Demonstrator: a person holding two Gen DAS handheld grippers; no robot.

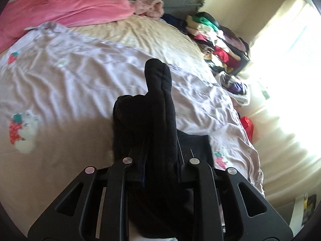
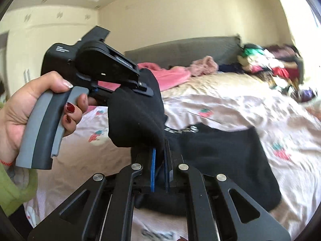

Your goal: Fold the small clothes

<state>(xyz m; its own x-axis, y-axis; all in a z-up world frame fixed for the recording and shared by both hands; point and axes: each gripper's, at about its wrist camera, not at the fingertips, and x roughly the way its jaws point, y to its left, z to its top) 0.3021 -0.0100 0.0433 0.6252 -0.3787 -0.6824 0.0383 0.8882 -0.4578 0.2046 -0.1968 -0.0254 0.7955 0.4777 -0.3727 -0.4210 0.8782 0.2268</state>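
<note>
Both tongs held one black sock (image 2: 138, 108) in the air above the bed (image 1: 60, 76). The left tongs (image 1: 160, 152) were closed on it, the sock running out between the fingers and beyond them, its rounded end uppermost in the left view. In the right view, the left tongs (image 2: 143, 88) clamped the sock from above, the person's left hand (image 2: 30, 104) wrapped around the grey handle. The right tongs (image 2: 160, 160) pinched the sock's lower edge between two blue pads (image 2: 153, 168), the jaws nearly together.

Under the sock, one black garment (image 2: 224, 160) with white lettering lay flat on the sheet (image 2: 230, 108), a pale lilac one printed with strawberries. I counted three strawberries in the left view and about five in the right.

Farther up the bed lay one pink blanket (image 1: 66, 8) and one fluffy pink piece (image 1: 148, 8) just beside it. One heap of mixed clothes (image 1: 220, 44) sat at the bed's far corner near the bright window; its pieces were too blurred to count. One grey headboard (image 2: 184, 50) stood behind.
</note>
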